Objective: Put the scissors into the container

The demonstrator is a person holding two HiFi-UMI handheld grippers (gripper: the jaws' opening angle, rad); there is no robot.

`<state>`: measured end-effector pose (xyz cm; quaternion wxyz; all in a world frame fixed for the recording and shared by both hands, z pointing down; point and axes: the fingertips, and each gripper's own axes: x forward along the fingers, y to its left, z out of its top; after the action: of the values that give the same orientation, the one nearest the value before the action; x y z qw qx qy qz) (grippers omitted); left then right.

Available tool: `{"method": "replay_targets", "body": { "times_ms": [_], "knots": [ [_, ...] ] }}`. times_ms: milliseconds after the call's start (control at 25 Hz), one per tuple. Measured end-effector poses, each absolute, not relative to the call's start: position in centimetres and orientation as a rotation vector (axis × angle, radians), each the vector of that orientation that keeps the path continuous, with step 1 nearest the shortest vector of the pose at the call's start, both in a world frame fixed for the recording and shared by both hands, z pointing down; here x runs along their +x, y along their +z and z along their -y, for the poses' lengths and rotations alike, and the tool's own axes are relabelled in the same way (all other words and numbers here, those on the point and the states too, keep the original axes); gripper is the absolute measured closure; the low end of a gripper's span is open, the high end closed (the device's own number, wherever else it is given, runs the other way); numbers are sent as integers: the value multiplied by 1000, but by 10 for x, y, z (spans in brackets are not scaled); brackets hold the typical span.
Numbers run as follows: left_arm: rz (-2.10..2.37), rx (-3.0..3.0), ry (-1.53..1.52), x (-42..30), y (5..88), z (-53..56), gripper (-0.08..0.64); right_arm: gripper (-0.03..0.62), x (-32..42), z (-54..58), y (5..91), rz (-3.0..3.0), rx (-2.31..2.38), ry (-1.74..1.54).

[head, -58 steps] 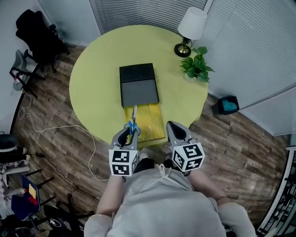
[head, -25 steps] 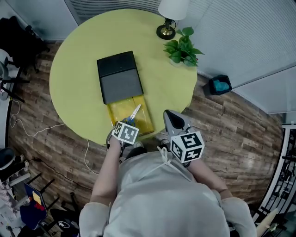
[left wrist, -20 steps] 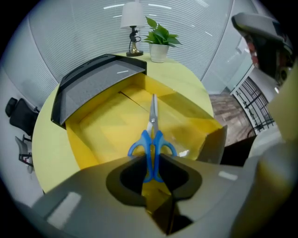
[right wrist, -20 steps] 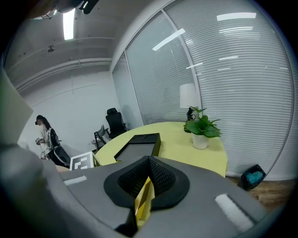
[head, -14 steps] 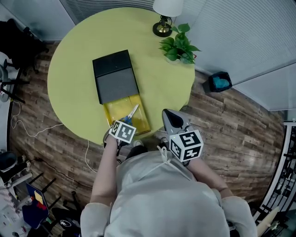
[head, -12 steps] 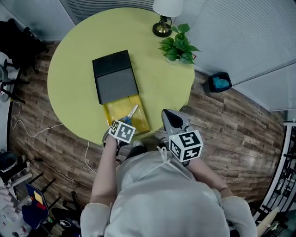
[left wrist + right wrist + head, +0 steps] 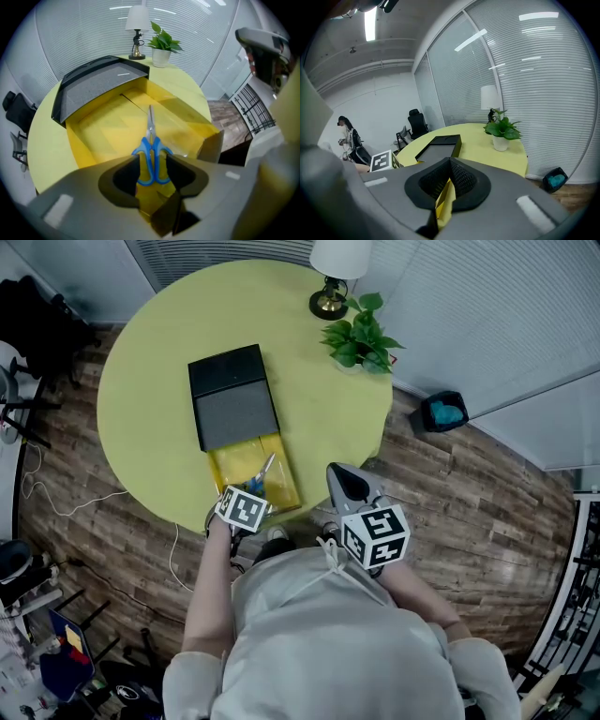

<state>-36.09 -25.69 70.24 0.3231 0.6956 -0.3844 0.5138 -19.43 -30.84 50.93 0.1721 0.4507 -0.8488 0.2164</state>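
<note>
Blue handles of the scissors (image 7: pixel 151 152) sit between my left gripper's (image 7: pixel 152 167) jaws, which have just been opening and stand spread, clear of them: a release, I judge, since the scissors lie flat on the container's (image 7: pixel 98 136) yellow floor. My right gripper (image 7: pixel 449 177) hangs near the table (image 7: pixel 319 418) edge, jaws pressed together on nothing, as it has no job here. Farther off, the black cover (image 7: pixel 98 82) leaves that near half open; lamp (image 7: pixel 137 23) and plant (image 7: pixel 161 42) stand beyond.
</note>
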Motion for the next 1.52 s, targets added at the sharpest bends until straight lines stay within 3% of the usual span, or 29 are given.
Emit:
{"method": "replay_targets", "body": {
  "times_ms": [240,680,1200,1520],
  "knots": [
    [1058,1856,1329,-359,693,257,370,592,-192,306,507,2412,1274,609],
    [1411,2000,1013,-364,609,276,552,592,-197,300,507,2441,1250,597],
    [1788,2443,259,-362,439,280,552,592,-242,285,486,2556,1140,506],
    [1847,2481,106,-378,402,262,552,592,-262,284,475,2557,1215,421]
  ]
}}
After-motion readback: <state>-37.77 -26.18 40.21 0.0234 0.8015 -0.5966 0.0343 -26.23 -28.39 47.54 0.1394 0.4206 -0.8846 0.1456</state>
